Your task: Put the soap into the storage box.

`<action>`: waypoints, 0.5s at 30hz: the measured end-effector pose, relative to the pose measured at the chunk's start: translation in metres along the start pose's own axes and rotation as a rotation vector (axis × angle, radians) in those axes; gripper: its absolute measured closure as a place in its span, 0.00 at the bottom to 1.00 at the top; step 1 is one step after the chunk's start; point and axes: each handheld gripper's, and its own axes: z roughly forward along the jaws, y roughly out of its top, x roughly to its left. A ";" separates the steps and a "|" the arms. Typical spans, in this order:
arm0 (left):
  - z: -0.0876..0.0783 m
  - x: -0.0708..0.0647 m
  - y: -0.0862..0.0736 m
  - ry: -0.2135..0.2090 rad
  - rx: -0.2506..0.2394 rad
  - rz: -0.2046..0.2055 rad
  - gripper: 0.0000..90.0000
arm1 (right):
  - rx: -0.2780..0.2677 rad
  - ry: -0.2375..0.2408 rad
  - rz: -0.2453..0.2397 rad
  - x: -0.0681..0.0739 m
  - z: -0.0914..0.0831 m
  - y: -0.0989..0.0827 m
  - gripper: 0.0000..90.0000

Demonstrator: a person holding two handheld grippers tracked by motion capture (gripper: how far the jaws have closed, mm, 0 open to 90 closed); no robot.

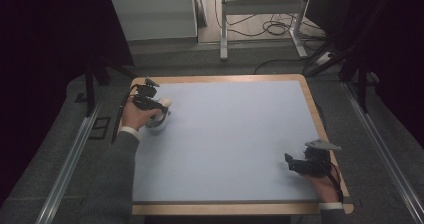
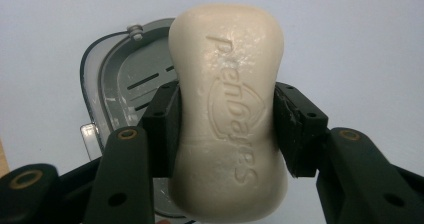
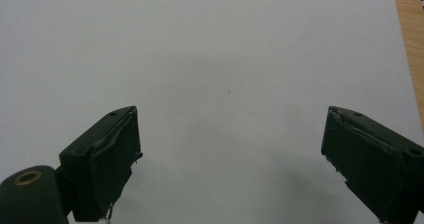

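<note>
While the left gripper (image 2: 227, 129) squeezes the bar of soap (image 2: 229, 109) tight between its jaws, the soap hangs just above the grey soap dish (image 2: 120, 79) near the far left corner of the table (image 1: 225, 134). I think picking up the soap is done. What looks left is to put it down in the dish and let go. Over on the right, the right gripper (image 3: 230, 154) waits near the table's edge with its jaws wide apart and nothing in them.

A wood-edged table (image 1: 311, 104) carries a pale blue mat (image 1: 230, 144); a grey soap dish (image 2: 120, 84) rests on the mat's far left.
</note>
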 end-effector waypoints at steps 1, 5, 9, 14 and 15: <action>0.001 0.001 0.000 0.003 0.001 -0.002 0.55 | -0.001 -0.001 0.000 0.000 0.000 0.000 0.09; 0.006 0.004 -0.002 0.006 0.003 -0.013 0.55 | 0.000 -0.003 0.001 0.000 0.000 0.000 0.09; 0.008 0.007 -0.004 0.015 0.004 -0.027 0.55 | 0.001 -0.005 0.002 -0.001 0.000 0.000 0.09; 0.012 0.009 -0.006 0.025 0.013 -0.017 0.55 | 0.000 -0.007 0.003 -0.001 0.000 0.000 0.09; 0.012 0.009 -0.006 0.030 0.014 -0.016 0.55 | 0.000 -0.007 0.002 -0.001 0.000 0.000 0.09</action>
